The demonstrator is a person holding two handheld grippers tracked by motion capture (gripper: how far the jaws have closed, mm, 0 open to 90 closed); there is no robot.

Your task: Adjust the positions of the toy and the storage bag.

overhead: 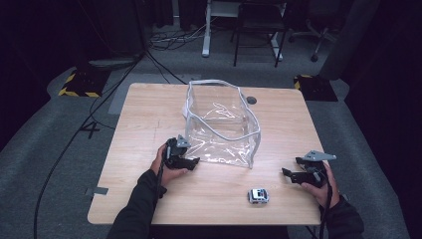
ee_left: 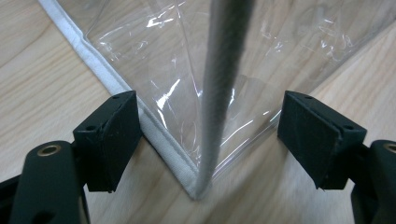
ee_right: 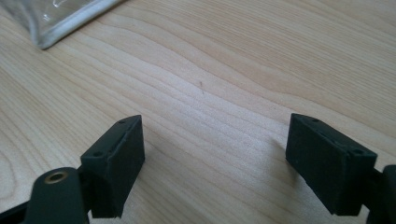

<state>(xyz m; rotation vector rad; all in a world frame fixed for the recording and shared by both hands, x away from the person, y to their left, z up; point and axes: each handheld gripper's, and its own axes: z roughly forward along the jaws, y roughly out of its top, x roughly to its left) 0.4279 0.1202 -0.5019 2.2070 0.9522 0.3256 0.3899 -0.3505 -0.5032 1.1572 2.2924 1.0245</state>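
My left gripper (overhead: pixel 191 160) stands released at the lower left corner of the bag (overhead: pixel 224 124), jaws wide on either side of its white-piped corner seam (ee_left: pixel 219 93), neither pad pressing it. The bag is one clear plastic box shape, open-topped, upright in the middle of the table (overhead: pixel 149 114). My right gripper (overhead: pixel 287 173), lower right, is also released over bare wood. One toy car (overhead: pixel 258 195) sits near the bottom edge. Wide free tabletop lies left and right.

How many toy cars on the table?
1: a small white toy car near the table's front edge, between the two grippers and nearer the right gripper. The clear bag looks empty.
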